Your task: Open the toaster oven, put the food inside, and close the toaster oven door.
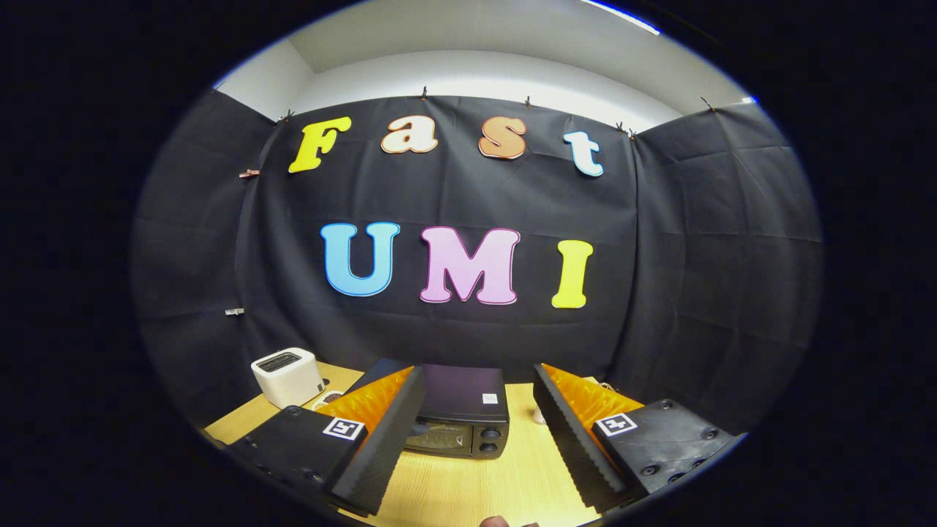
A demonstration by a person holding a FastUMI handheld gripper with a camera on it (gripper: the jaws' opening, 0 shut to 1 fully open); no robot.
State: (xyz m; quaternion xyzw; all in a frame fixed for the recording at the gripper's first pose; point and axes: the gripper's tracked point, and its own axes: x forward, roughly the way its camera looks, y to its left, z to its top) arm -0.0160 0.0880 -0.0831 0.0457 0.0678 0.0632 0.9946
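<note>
Tongs: the tongs (468, 439) are spread wide and hold nothing; they hang above the worktop (512, 483), probably to keep the oven in sight.
Toaster oven: the toaster oven (461, 413) stands at 12 o'clock, just beyond and between the fingers; its door looks closed.
Direction: its front with the knobs faces the tongs; its long axis runs from 9 to 3 o'clock.
White toaster: the white toaster (288, 375) stands at 10 o'clock, apart.
Food: I cannot tell where it is.
</note>
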